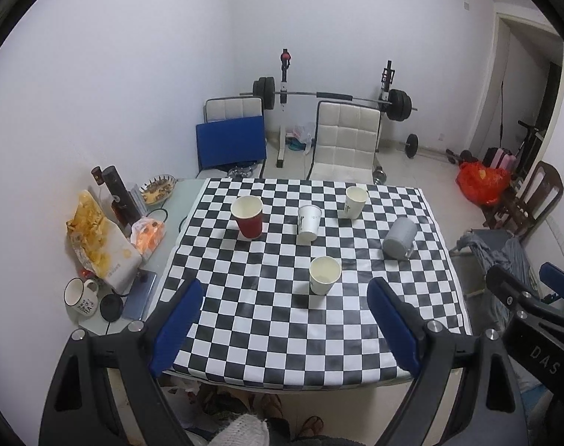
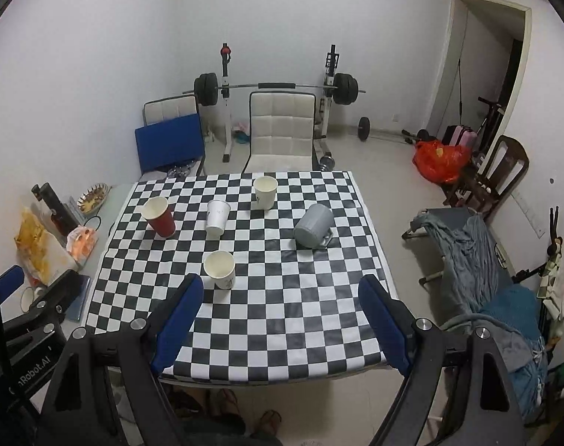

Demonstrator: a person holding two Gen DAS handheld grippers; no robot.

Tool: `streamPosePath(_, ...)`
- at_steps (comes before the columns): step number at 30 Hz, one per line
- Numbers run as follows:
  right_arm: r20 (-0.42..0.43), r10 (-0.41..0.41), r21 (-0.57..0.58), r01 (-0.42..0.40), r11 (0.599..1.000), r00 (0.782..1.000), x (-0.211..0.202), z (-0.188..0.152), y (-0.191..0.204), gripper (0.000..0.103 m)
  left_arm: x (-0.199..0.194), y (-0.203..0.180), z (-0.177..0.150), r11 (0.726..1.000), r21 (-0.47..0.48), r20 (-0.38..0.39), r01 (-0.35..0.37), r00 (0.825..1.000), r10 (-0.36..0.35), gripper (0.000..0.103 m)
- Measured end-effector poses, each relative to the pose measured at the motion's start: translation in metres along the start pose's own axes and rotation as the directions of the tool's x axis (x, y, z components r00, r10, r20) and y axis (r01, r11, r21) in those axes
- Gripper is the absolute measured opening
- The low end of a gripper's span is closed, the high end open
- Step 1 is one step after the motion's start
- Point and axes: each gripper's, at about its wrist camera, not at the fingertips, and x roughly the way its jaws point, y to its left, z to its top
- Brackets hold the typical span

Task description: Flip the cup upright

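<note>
A grey mug (image 1: 400, 238) stands upside down, mouth on the checkered cloth, handle low at its right, at the table's right side; it also shows in the right wrist view (image 2: 313, 226). A white paper cup (image 1: 308, 223) in the middle also stands upside down (image 2: 217, 218). A red cup (image 1: 247, 216), a far white cup (image 1: 355, 202) and a near white cup (image 1: 324, 274) stand upright. My left gripper (image 1: 285, 329) is open and empty above the table's near edge. My right gripper (image 2: 280, 321) is open and empty, also at the near edge.
The checkered table (image 1: 282, 334) has snack bags (image 1: 96, 245), a dark bottle (image 1: 120, 197), a white mug (image 1: 79, 295) and a bowl (image 1: 157, 187) on its left strip. White chairs (image 1: 347, 141) and a barbell rack (image 1: 330, 96) stand behind. The right gripper shows at the right edge (image 1: 534, 304).
</note>
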Motion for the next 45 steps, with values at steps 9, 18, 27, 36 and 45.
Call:
streamPosePath(9, 0.025, -0.004, -0.015, 0.004, 1.0, 1.0, -0.005, 0.003, 0.0, 0.087, -0.003, 0.002, 0.0, 1.0, 0.002, 0.009, -0.017, 1.0, 0.017, 0.091)
streamPosePath(18, 0.03, -0.003, -0.019, 0.004, 1.0, 1.0, -0.006, 0.005, 0.001, 0.087, -0.007, 0.006, 0.004, 1.0, -0.009, 0.021, -0.017, 1.0, 0.017, 0.091)
streamPosePath(27, 0.033, 0.017, -0.022, -0.016, 1.0, 0.999, -0.007, 0.007, 0.007, 0.087, -0.01, 0.003, 0.006, 1.0, -0.011, 0.028, -0.013, 1.0, 0.014, 0.092)
streamPosePath(36, 0.028, 0.046, -0.035, -0.045, 0.998, 0.999, -0.009, 0.007, 0.008, 0.087, -0.011, 0.002, 0.008, 1.0, -0.009, 0.03, -0.015, 0.999, 0.016, 0.092)
streamPosePath(45, 0.028, 0.061, -0.041, -0.06, 0.997, 0.998, -0.01, 0.007, 0.008, 0.087, -0.014, 0.001, 0.011, 1.0, -0.01, 0.034, -0.009, 0.999, 0.01, 0.092)
